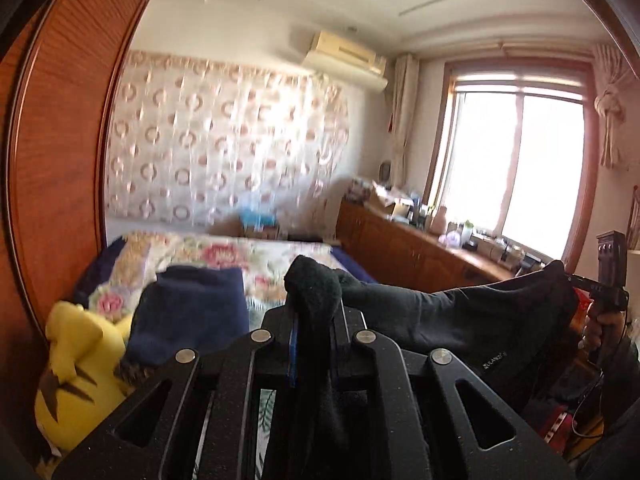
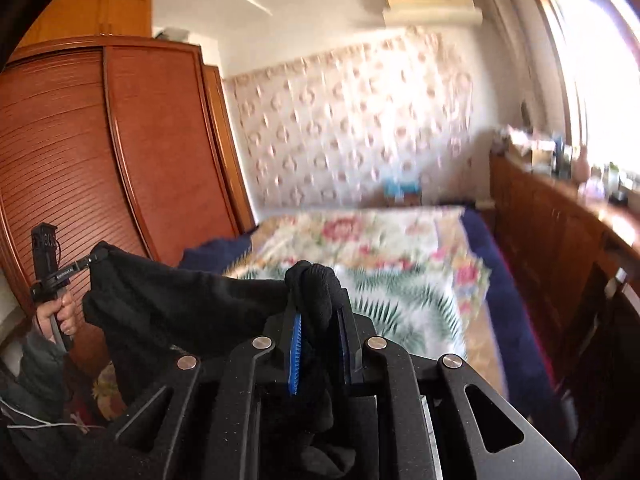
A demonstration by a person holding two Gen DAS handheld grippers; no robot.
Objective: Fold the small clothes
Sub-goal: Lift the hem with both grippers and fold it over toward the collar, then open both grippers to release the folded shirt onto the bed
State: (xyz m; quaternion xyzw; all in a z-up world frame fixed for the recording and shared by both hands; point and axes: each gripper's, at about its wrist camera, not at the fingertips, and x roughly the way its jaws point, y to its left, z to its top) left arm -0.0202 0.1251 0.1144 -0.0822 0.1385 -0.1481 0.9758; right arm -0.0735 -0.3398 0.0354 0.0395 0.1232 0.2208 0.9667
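A black garment [image 1: 460, 316] hangs stretched in the air between my two grippers, above the bed. My left gripper [image 1: 314, 312] is shut on one bunched corner of it. My right gripper [image 2: 316, 312] is shut on the other corner, with the cloth [image 2: 180, 300] running off to the left. The right gripper also shows at the far right of the left wrist view [image 1: 596, 288], and the left gripper shows at the far left of the right wrist view [image 2: 80, 266]. The garment's lower part sags out of sight behind the gripper bodies.
A bed with a floral cover [image 2: 392, 264] lies ahead. A folded navy cloth [image 1: 192, 312] and a yellow plush toy [image 1: 80, 376] lie on its left side. A wooden wardrobe [image 2: 120, 152] stands left, a cluttered wooden sideboard [image 1: 420, 248] under the window right.
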